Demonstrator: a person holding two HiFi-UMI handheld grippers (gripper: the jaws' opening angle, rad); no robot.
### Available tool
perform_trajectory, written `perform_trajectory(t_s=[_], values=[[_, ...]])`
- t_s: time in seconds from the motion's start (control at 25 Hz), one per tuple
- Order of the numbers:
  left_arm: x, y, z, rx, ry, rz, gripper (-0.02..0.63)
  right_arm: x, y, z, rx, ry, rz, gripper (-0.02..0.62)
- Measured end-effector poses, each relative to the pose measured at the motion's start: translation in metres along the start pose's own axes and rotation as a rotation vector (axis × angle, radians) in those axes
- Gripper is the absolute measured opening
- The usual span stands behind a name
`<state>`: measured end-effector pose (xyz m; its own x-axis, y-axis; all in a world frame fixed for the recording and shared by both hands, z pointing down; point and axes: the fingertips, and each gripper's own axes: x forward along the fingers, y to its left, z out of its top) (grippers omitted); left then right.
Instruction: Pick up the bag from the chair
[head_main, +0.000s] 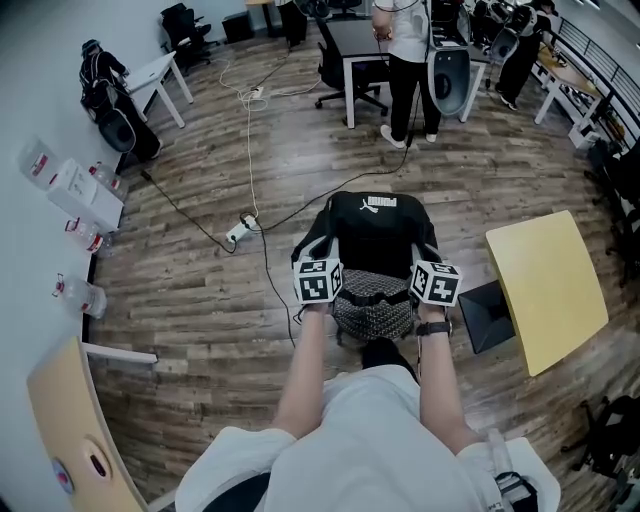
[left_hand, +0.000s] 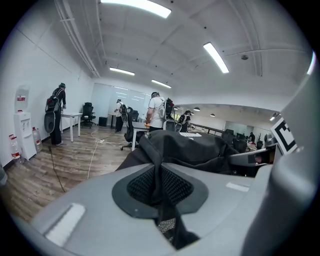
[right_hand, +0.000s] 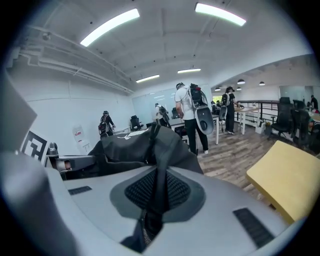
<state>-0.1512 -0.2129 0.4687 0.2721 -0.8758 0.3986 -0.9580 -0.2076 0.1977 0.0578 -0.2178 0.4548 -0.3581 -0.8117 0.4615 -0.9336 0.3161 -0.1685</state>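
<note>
Wood-floor office: left gripper and right gripper are each pinching black bag fabric, bag hanging over chair; pickup looking nearly done.

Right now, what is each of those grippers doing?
Left gripper: shut on the black bag.
Right gripper: shut on the same bag.

Relative to the bag: left gripper clamped on its left strap, right gripper on its right strap, chair just nearside, table right, power strip left, person beyond.
</note>
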Motion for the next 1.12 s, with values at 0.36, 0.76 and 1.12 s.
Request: perform_trajectory(t_s=[0.36,0.76,1.12], values=[[-0.032,-0.005,0.068,0.041,-0.160,-0.005,0.040,-0.036,0.023,0.064,-0.066,-0.166,0.001,0.035],[-0.060,-0.016,0.117,0.062,-0.268,-0.026,0.040,-0.062,0.034,0.101,-0.103,-0.267,-0.016,0.032],[-0.090,-0.032,0.149,0.077,-0.371,-0.036,0.038,-0.092,0.042,0.132,-0.125,-0.360,-0.016,0.031]])
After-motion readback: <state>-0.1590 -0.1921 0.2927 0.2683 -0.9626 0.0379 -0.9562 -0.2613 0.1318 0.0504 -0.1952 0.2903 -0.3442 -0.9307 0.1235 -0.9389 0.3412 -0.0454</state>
